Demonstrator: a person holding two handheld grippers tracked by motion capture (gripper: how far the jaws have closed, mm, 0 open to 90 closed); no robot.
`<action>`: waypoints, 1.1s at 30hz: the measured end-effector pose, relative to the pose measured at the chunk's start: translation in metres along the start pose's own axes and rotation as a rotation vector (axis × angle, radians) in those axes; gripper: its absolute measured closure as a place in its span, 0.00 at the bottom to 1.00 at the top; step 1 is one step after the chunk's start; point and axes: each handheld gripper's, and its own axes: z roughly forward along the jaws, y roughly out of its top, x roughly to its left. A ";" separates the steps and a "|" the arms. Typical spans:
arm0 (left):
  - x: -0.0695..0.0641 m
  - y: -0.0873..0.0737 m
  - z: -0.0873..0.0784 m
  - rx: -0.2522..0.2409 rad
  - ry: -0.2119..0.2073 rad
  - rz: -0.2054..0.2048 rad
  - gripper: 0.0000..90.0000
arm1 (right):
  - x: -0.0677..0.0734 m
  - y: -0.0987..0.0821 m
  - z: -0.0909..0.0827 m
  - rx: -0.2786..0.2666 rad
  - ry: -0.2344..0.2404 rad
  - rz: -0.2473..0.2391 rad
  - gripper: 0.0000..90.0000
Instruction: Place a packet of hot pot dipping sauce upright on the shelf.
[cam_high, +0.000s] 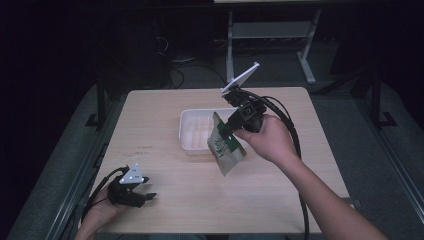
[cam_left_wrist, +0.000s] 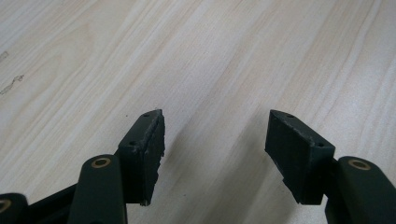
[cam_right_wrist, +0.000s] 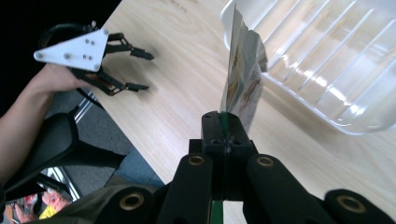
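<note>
A green and tan packet (cam_high: 226, 147) hangs tilted above the table, just in front of a white ribbed tray (cam_high: 192, 131). My right gripper (cam_high: 229, 131) is shut on the packet's top edge; in the right gripper view the packet (cam_right_wrist: 243, 81) rises edge-on from my closed jaws, with the tray (cam_right_wrist: 327, 60) beyond it. My left gripper (cam_high: 148, 196) rests low at the table's near left corner, jaws open and nothing between them. In the left gripper view its fingers (cam_left_wrist: 144, 149) stand wide apart over bare wood.
The wooden table (cam_high: 165, 170) has its front edge close to my left hand. A dark floor, cables and a white metal stand (cam_high: 270, 30) lie behind the table. The right gripper's cable (cam_high: 295, 145) loops over the forearm.
</note>
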 end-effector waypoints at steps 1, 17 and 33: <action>0.000 0.000 0.000 0.000 0.001 -0.001 0.41 | -0.001 0.001 -0.002 -0.005 0.004 0.006 1.00; 0.001 -0.001 0.000 0.006 0.010 -0.001 0.39 | -0.015 0.034 -0.016 -0.048 -0.038 0.067 1.00; 0.002 -0.001 -0.001 0.001 0.018 0.000 0.39 | -0.035 0.067 0.001 -0.063 -0.067 0.145 1.00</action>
